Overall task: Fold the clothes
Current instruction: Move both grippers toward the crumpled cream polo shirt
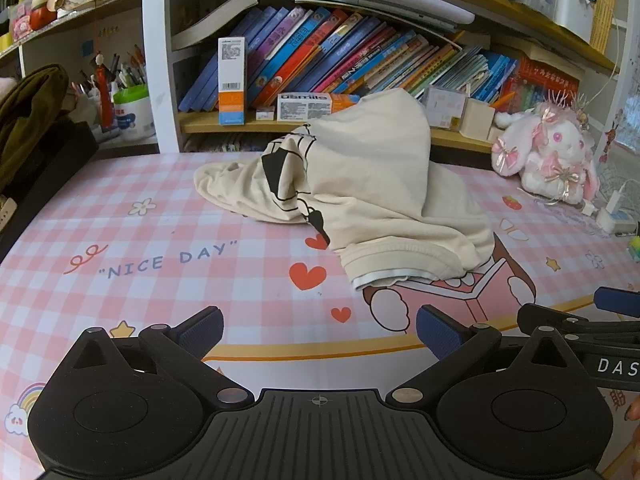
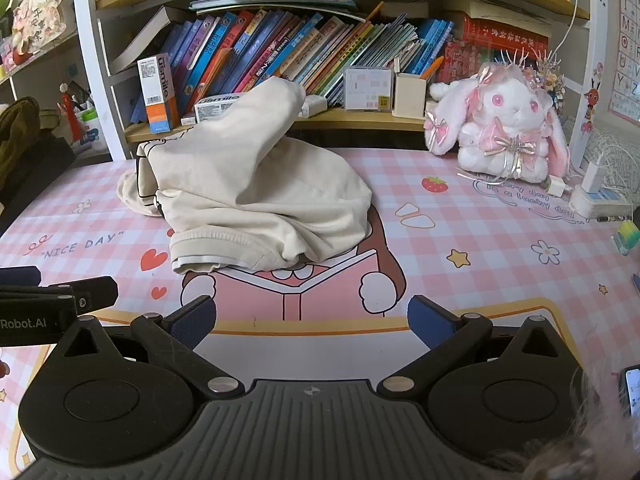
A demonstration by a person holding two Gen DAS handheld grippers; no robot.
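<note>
A: How many garments are shown, and where?

B: One cream garment [image 1: 372, 184], crumpled in a heap on the bench [image 1: 160, 272] near the bookshelf [image 1: 320, 124]. Its ribbed hem with a pale edge faces the cameras; a black line print shows on its left side. One peak of the cloth stands up against the shelf edge. In the right wrist view the same garment [image 2: 256, 196] partly covers the cartoon figure printed on the pink checked mat [image 2: 480, 240].

A: How many tools, and in what state?

B: Two. The left tool [image 1: 320, 332] has its two blue-padded fingers spread wide, holding nothing, above the mat, apart from the hem. The right tool [image 2: 312, 320] likewise stands wide and empty, short of the garment. Each tool appears at the edge of the other's view.

A: What else can be counted?

B: One white and pink plush rabbit [image 2: 504, 128] at the right rear of the bench; two orange and white boxes [image 1: 232, 80] on the lower shelf, one upright, one lying; one row of leaning books [image 2: 280, 52]; one power strip [image 2: 596, 200] beside the rabbit
</note>
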